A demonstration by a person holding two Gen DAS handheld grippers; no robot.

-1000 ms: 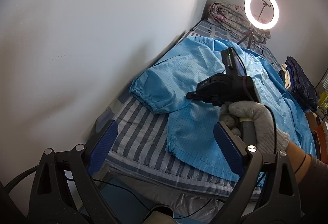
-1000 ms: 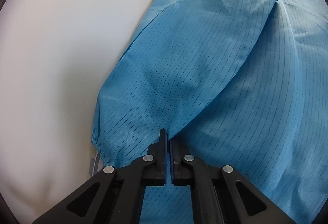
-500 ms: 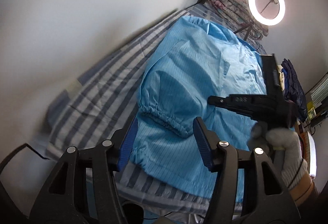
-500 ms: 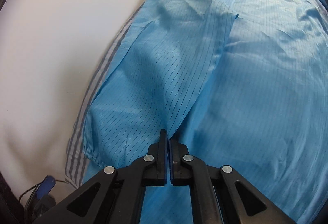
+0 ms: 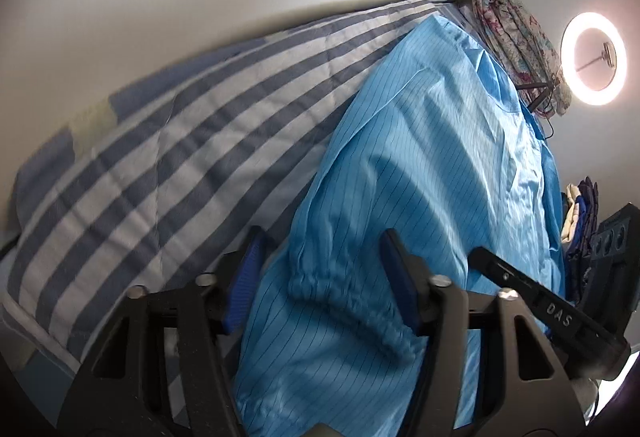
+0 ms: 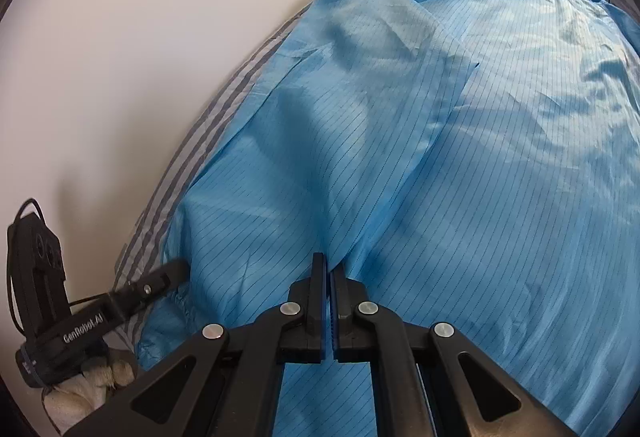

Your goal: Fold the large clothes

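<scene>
Blue garment (image 5: 432,165) is spread on striped bed (image 5: 168,165). Sleeve fold is pinched in right gripper (image 6: 330,279), jaws closed on it. Left gripper (image 5: 320,277) is held wide around gathered cuff (image 5: 352,301), likely for grasping.

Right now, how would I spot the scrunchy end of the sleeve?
Find the grey-and-white striped bed sheet, then the big light-blue pinstriped garment lying on it. At its near end, between the left claw with blue-padded open fingers, sits the gathered elastic sleeve cuff, the only puckered, ruffled edge there.
</scene>
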